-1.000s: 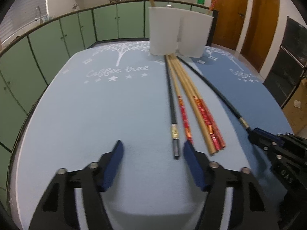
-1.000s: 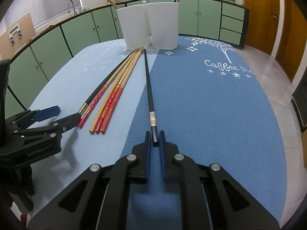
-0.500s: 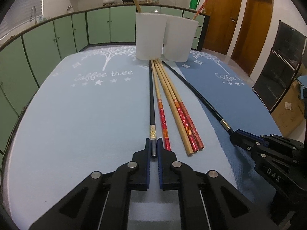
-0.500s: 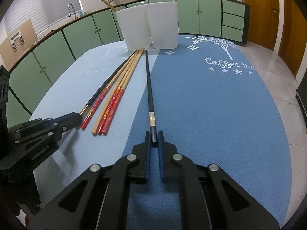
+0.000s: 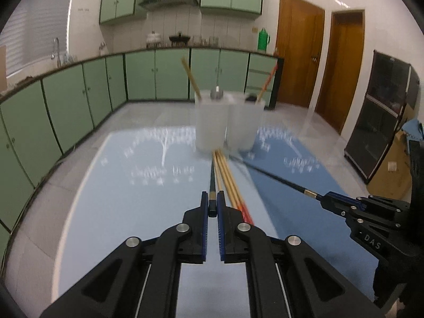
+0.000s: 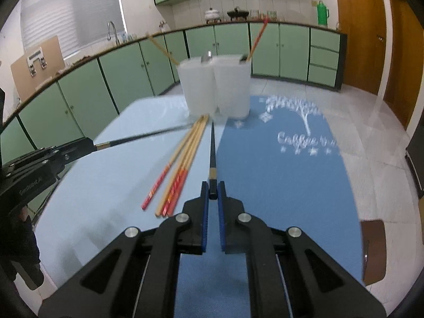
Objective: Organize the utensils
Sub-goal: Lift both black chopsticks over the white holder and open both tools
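Black chopsticks are clamped at the lower centre of both frames: one (image 5: 212,185) by the left gripper (image 5: 212,206), the other (image 6: 212,156) by the right gripper (image 6: 212,194), below the white holders (image 6: 214,87)

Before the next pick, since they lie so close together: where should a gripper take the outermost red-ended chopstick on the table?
Grip the red-ended chopstick at its near red end, where it fans away from the other three. Come from above, fingers straddling it crosswise; the far tips bunch together by the white cups.
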`<state>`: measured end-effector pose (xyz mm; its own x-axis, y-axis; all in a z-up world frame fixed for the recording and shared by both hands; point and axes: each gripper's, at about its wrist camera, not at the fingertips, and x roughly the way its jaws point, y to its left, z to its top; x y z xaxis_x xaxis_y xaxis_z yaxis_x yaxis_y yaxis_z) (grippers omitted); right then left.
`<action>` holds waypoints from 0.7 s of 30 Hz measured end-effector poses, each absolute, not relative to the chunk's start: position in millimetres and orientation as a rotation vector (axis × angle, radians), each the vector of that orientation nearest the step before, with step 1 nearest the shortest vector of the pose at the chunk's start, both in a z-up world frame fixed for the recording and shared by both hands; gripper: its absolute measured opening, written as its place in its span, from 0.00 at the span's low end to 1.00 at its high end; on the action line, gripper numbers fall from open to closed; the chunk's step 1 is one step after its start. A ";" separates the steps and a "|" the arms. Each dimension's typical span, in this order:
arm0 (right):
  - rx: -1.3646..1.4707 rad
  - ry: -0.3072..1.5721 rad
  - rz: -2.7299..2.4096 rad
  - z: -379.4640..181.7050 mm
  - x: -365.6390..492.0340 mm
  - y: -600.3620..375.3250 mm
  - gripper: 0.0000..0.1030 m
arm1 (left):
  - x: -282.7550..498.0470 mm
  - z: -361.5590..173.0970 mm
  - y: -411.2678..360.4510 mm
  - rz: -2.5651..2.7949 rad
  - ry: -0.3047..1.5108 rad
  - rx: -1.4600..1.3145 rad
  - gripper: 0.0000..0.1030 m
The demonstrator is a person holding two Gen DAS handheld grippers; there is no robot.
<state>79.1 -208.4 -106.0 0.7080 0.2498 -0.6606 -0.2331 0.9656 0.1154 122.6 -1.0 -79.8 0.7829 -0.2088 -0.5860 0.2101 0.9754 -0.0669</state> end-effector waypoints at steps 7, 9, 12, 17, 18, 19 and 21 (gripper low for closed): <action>0.010 0.633 0.291 -41.2 93.4 -214.0 0.06 | 132.9 -29.7 -0.9 -0.252 0.523 0.009 0.06; -0.002 0.609 0.298 -25.5 98.8 -213.7 0.06 | 137.2 -18.0 -0.8 -0.263 0.500 0.010 0.06; -0.024 0.582 0.307 -0.7 110.6 -211.1 0.06 | 144.8 -1.9 -1.4 -0.281 0.474 0.009 0.06; -0.037 0.589 0.334 23.3 131.3 -210.1 0.06 | 156.0 13.1 -2.8 -0.312 0.460 0.003 0.06; -0.037 0.590 0.339 26.9 134.7 -210.4 0.06 | 158.6 15.5 -2.9 -0.319 0.458 -0.001 0.06; -0.036 0.590 0.345 30.8 137.2 -210.8 0.06 | 160.7 17.8 -3.4 -0.325 0.456 -0.004 0.06; -0.029 0.592 0.355 36.1 142.3 -211.3 0.06 | 162.9 23.0 -4.5 -0.336 0.451 -0.009 0.06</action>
